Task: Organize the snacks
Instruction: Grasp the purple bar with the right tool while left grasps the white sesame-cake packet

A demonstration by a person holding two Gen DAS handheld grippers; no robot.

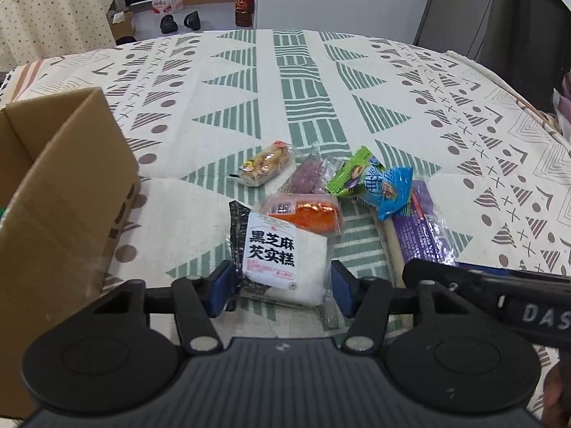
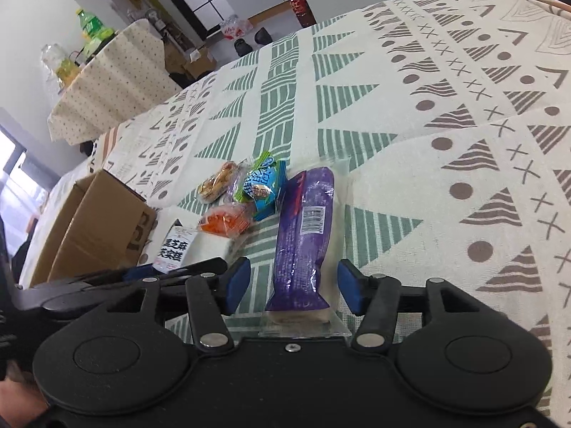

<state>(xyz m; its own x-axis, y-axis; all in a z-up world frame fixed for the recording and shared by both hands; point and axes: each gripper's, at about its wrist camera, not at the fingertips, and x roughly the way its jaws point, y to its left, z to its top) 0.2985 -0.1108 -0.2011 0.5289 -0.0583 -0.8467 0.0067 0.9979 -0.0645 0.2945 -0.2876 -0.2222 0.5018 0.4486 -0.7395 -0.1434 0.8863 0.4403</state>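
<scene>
**Desk:** What can't you make out?

**Me:** From my left wrist camera, the cardboard box (image 1: 53,192) is cut off at the frame's left edge, so I can't see what is inside. The dark reddish packet (image 1: 308,174) behind the orange snack pack (image 1: 307,214) is half buried, and its print is unreadable. The right gripper's body crosses the lower right corner, showing only the letters "DAS" before the frame ends.

**Desk:** Any labels you can read?

**Me:** The white sesame cake packet (image 1: 278,260) carries bold black characters, 黑芝麻芡实糕. The purple wrapped bar (image 2: 303,235) shows a barcode panel; its small text is too fine to read. The blue snack bag (image 2: 262,189) and the green snack bag (image 1: 351,174) have printing I can't resolve.

**Desk:** Jaws?

**Me:** My left gripper (image 1: 282,287) stands wide apart, its blue pads either side of the sesame cake packet's near end; I can't tell whether they touch it. My right gripper (image 2: 292,285) is likewise spread wide, the purple bar's near end lying between the pads with a gap on both sides.

**Desk:** Where is everything?

**Me:** All snacks lie clustered on the patterned tablecloth (image 1: 285,82), just right of the box. The clear-wrapped pastry (image 1: 266,166) sits farthest back, slightly apart.
</scene>
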